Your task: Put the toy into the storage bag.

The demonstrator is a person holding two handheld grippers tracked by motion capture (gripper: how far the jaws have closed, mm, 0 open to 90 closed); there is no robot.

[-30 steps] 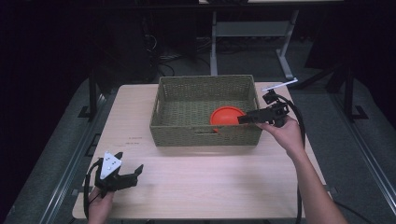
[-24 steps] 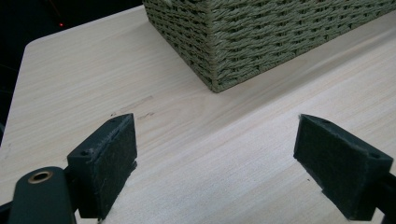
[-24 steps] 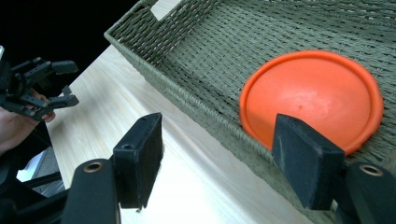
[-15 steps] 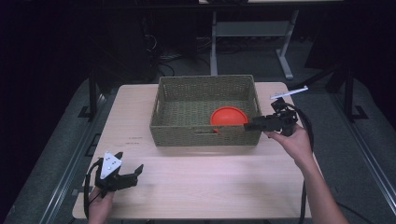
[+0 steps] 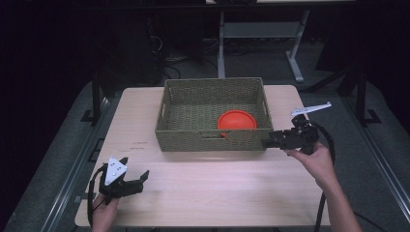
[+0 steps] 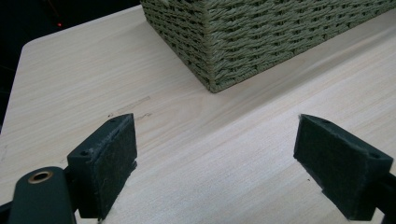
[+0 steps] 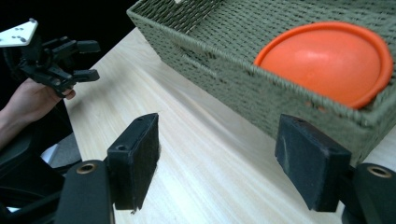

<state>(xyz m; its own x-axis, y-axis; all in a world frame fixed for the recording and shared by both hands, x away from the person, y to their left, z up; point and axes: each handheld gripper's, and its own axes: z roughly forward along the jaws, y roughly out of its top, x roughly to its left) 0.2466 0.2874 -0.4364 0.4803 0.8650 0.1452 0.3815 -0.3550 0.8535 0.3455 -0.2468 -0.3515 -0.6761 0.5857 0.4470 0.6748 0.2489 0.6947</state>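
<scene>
An orange dish (image 5: 237, 120) is seen lying upside down, dome up, in the near right corner of the woven basket (image 5: 186, 139), its rim touching or very nearly touching the front wall, as the right gripper view (image 7: 327, 60) makes plain. It is judged to be a light, stiff plastic piece with a smooth and probably slippery skin, so that a pinch on the rounded dome would most likely slide off; the thin flat lip round its edge is taken to be the only sound place for a hold. The part of the lip toward the middle of the basket is thought the best to seize (the near part is crowded against the weave, where one jaw would find no room). The basket itself is expected to be light and a little yielding, and may shift on the surface (image 5: 217, 193) if pushed. The right tool (image 5: 267, 143) is held just outside the basket's front right corner, low over the surface, with its jaws spread wide and nothing between them. The left tool (image 5: 141, 177) is rested near the front left corner of the surface, well apart from the basket, its jaws likewise wide and empty, and only bare wood and a basket corner (image 6: 212, 70) are seen beyond its pads (image 6: 109, 158).
</scene>
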